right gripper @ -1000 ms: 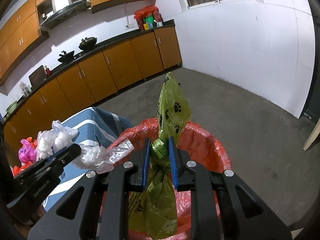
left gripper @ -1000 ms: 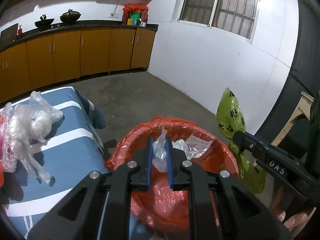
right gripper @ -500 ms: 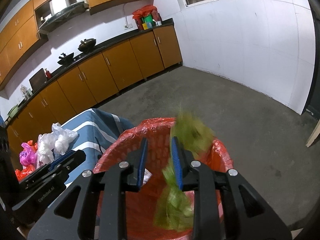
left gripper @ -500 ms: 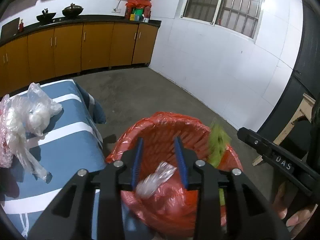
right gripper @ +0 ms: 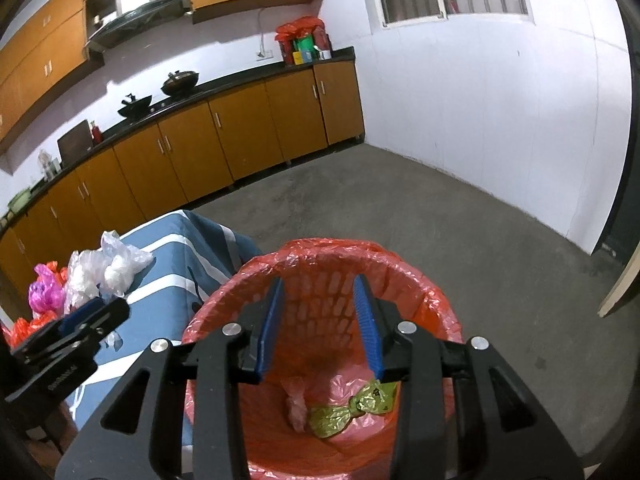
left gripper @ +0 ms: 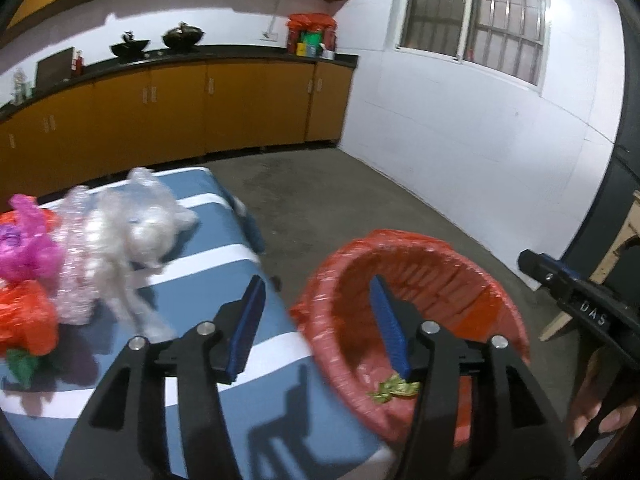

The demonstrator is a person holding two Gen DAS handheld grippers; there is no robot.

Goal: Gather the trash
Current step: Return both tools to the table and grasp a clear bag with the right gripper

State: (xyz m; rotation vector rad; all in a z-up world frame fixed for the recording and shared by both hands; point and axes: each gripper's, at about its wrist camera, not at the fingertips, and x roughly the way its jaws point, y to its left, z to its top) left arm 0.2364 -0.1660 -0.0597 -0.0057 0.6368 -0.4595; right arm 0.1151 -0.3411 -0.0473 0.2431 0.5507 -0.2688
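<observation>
A basket lined with a red bag [right gripper: 400,256] stands on the floor beside a blue striped table [right gripper: 172,248]. Inside it lie a green paw-print bag [right gripper: 348,412] and a crumpled clear bag [right gripper: 296,400]. My right gripper [right gripper: 318,284] hovers over the basket, its jaws opening with nothing between them. My left gripper [left gripper: 317,280] hangs over the table's corner and the basket rim [left gripper: 420,240], jaws also opening and empty. On the table lie a clear plastic bundle [left gripper: 132,224], a pink bag [left gripper: 24,240] and an orange bag [left gripper: 24,316].
Orange kitchen cabinets [right gripper: 240,132] run along the far wall under a dark counter with pots. Bare concrete floor [right gripper: 440,216] spreads behind the basket. A white wall with a window closes the right side, and a wooden frame [left gripper: 624,232] leans there.
Both grippers opened and let go: the clear bag and the green bag fell into the basket. The left gripper then swung left toward the table.
</observation>
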